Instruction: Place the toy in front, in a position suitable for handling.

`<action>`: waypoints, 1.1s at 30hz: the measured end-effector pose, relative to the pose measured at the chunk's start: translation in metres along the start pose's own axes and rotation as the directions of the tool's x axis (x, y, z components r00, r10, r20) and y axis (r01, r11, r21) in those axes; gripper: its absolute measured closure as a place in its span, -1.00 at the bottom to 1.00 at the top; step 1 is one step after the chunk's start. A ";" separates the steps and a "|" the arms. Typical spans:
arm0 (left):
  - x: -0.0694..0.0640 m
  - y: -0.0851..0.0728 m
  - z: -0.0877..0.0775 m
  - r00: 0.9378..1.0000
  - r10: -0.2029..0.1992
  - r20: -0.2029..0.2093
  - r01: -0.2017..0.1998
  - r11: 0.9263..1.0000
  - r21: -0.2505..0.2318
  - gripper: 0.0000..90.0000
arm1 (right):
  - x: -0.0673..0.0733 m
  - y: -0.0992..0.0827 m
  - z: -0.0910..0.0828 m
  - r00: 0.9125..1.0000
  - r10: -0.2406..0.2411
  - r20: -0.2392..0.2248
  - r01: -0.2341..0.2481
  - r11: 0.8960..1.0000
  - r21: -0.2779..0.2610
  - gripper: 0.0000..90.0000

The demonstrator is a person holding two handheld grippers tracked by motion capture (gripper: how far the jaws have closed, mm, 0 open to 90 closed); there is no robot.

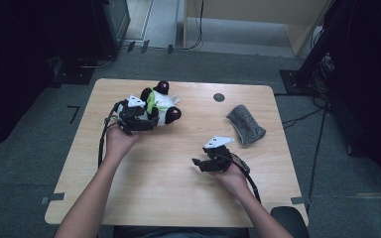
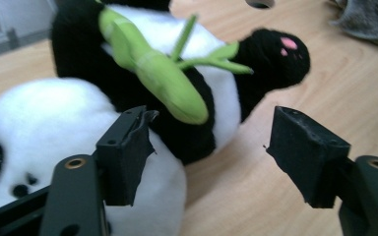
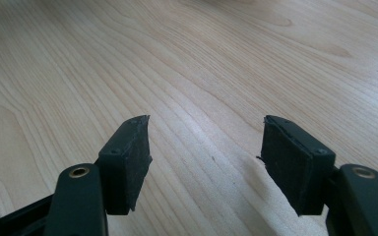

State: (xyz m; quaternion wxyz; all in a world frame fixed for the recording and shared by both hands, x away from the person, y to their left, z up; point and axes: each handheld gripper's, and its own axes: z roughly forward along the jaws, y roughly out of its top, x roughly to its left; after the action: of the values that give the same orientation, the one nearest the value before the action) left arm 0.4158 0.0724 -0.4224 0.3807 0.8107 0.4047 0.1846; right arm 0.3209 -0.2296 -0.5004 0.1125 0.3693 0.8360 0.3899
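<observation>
Two black jaws of the left gripper (image 2: 209,147) stood apart around the plush panda (image 2: 128,113), one pad (image 2: 125,155) lying against the white fur of its head and the other pad (image 2: 305,152) hanging clear over bare wood, so nothing was squeezed yet. No earlier look is at hand, so only that stance can be told. To take the toy well, the free jaw probably needed to come in under the black belly, below the green bamboo sprig (image 2: 167,78), so that the pads would bite the stuffed body rather than loose fur or the thin leaf. A soft toy gives under pressure, so a deep, centred bite seemed safer than a pinch at the edge. In the high view the left gripper (image 1: 138,119) sat against the panda (image 1: 163,106) at the far left part of the table (image 1: 178,188), the toy lying on its side with pink-soled feet up. The right gripper (image 3: 204,162) was open and empty over plain wood, well apart from the toy. A grey cloth (image 1: 245,124) lay beyond the right gripper (image 1: 213,158), to its far right.
</observation>
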 end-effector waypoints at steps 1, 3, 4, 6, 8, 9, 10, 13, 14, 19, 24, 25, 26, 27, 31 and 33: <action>0.001 0.003 0.001 1.000 -0.002 -0.008 0.002 1.000 0.001 -0.24 | 0.000 0.000 0.000 1.000 0.003 -0.001 -0.003 1.000 -0.001 -0.21; 0.003 0.006 0.001 1.000 -0.005 -0.011 0.005 1.000 0.002 -0.20 | -0.001 0.000 -0.001 1.000 0.003 0.000 -0.003 1.000 -0.003 -0.21; 0.003 0.008 0.002 1.000 -0.006 -0.010 0.006 1.000 0.001 -0.13 | -0.001 0.000 -0.001 1.000 0.003 0.001 -0.003 1.000 -0.004 -0.21; 0.003 0.010 0.002 1.000 -0.011 -0.019 0.011 1.000 -0.006 -0.07 | -0.002 0.000 -0.002 1.000 0.006 0.003 -0.006 1.000 -0.005 -0.21; 0.004 0.011 0.005 0.999 -0.009 -0.051 0.008 1.000 -0.014 0.09 | -0.003 0.000 -0.003 1.000 0.011 0.003 -0.011 1.000 -0.005 -0.20; 0.004 0.011 0.005 0.999 -0.009 -0.051 0.008 1.000 -0.014 0.14 | -0.003 0.000 -0.003 1.000 0.011 0.003 -0.011 1.000 -0.005 -0.20; 0.006 0.011 0.009 0.998 -0.015 -0.060 0.015 1.000 0.005 0.27 | -0.003 0.000 -0.004 1.000 0.015 0.004 -0.015 1.000 -0.007 -0.20; 0.008 0.011 0.011 0.998 -0.022 -0.053 0.023 0.999 0.024 0.46 | -0.004 0.000 -0.005 1.000 0.013 0.006 -0.013 1.000 -0.010 -0.19; 0.008 0.011 0.011 0.998 -0.022 -0.053 0.023 0.999 0.024 0.53 | -0.005 0.000 -0.006 1.000 0.017 0.008 -0.017 1.000 -0.011 -0.19; 0.013 0.011 0.005 0.998 -0.048 -0.047 0.048 0.999 0.000 0.75 | -0.008 0.000 -0.008 1.000 0.018 0.011 -0.018 1.000 -0.016 -0.17; 0.009 0.014 -0.002 0.998 -0.042 -0.042 0.041 0.999 -0.019 0.78 | -0.010 0.001 -0.011 1.000 0.025 0.014 -0.025 0.999 -0.024 -0.17; 0.008 0.015 -0.004 0.998 -0.041 -0.038 0.040 0.999 -0.024 0.78 | -0.011 0.001 -0.011 0.999 0.030 0.015 -0.030 0.999 -0.025 -0.16; 0.007 0.016 -0.006 0.999 -0.041 -0.030 0.040 0.999 -0.027 0.78 | -0.012 0.001 -0.012 0.999 0.035 0.016 -0.034 0.999 -0.026 -0.16; 0.005 0.016 -0.008 0.999 -0.038 -0.024 0.037 0.999 -0.031 0.78 | -0.013 0.001 -0.012 0.999 0.038 0.017 -0.037 0.999 -0.027 -0.16; -0.005 0.019 -0.014 1.000 -0.031 0.007 0.031 0.999 -0.034 0.78 | -0.015 0.002 -0.016 0.999 0.043 0.025 -0.042 0.998 -0.044 -0.15; -0.012 0.018 -0.017 0.999 -0.028 0.023 0.029 0.999 -0.039 0.78 | -0.017 0.002 -0.019 0.998 0.048 0.034 -0.046 0.998 -0.049 -0.15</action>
State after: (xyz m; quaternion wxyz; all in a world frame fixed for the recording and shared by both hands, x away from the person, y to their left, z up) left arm 0.4075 0.0643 -0.3974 0.4036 0.7994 0.4080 0.1778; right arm 0.3252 -0.2515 -0.4880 0.1266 0.3926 0.8155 0.4058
